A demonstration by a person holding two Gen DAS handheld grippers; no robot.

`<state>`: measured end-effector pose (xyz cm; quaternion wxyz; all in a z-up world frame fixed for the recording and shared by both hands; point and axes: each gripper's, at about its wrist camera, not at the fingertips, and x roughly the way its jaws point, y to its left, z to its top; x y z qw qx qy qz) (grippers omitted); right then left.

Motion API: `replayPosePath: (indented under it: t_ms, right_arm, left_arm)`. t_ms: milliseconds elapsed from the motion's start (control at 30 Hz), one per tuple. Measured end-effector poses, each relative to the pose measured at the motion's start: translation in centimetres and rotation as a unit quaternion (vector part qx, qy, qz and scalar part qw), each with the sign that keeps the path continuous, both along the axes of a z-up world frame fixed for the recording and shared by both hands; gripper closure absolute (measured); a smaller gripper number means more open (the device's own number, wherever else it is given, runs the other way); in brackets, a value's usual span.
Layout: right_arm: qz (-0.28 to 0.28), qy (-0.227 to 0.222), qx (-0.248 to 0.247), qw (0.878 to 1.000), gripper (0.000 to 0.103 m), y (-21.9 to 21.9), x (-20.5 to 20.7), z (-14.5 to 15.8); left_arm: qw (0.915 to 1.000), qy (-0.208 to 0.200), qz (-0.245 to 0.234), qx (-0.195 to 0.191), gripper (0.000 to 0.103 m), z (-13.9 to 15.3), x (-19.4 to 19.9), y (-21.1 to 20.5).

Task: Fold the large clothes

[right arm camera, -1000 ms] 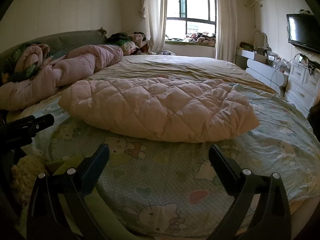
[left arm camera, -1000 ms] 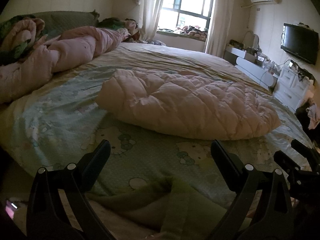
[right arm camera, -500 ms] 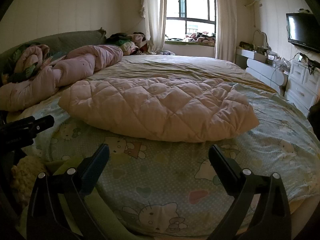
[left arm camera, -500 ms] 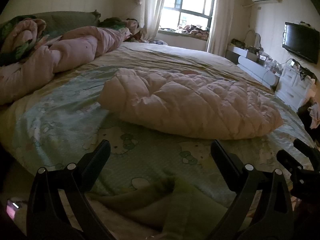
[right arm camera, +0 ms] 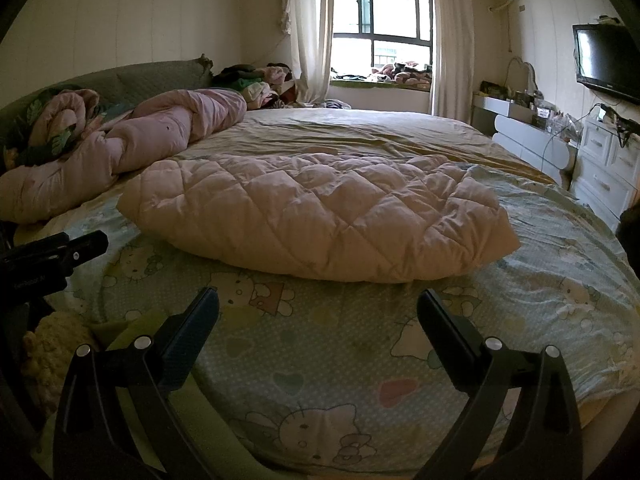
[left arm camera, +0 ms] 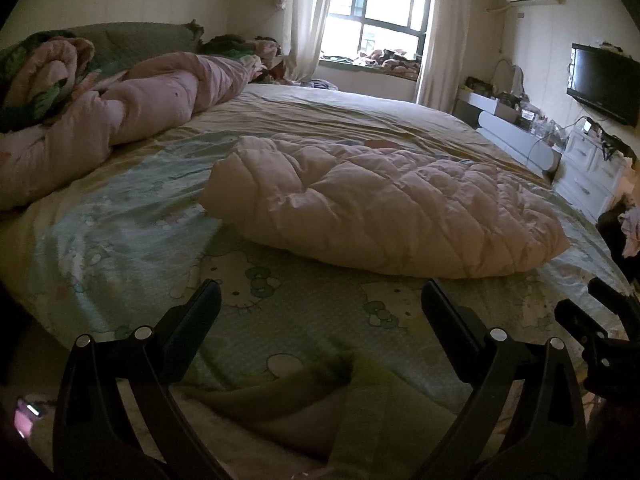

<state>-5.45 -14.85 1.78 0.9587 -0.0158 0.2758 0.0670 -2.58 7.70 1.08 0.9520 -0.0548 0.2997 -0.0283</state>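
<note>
Bed [right arm camera: 540, 240] bears a folded pink quilted coat [right arm camera: 320, 216] (rumpled duvet [right arm camera: 160, 136] beside); both grippers' fingers [left arm camera: 192, 320] gape empty.

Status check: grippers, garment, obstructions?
Left gripper open, empty. Right gripper open, empty. Pink quilted garment lies folded on the bed, untouched. Nothing between.

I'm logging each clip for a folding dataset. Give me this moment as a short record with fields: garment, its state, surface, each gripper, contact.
garment: pink quilted coat
state: lying flat in a folded bundle, mid-bed
surface: bed with cartoon-cat sheet
left gripper: open, fingers empty, hovering at the near bed edge
right gripper: open, fingers empty, hovering at the near bed edge
contact: neither gripper touches the coat
other: rolled pink duvet near the headboard
</note>
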Motion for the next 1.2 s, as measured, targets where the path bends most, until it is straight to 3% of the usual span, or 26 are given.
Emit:
replayPosePath:
  t_ms: [933,1200]
  right_arm:
    - [-0.013,0.010,-0.009,1.000,0.004,0.6,0.5,-0.3]
    - [-0.037,0.018,-0.004,0.999,0.004,0.0,1.0,-0.5]
  left_arm:
    - [1.0000,0.009,0.002,0.001,0.009,-0.3,-0.2,0.0]
    - [0.9990,0.040,0.020,-0.007,0.009,-1.6,0.5,1.4]
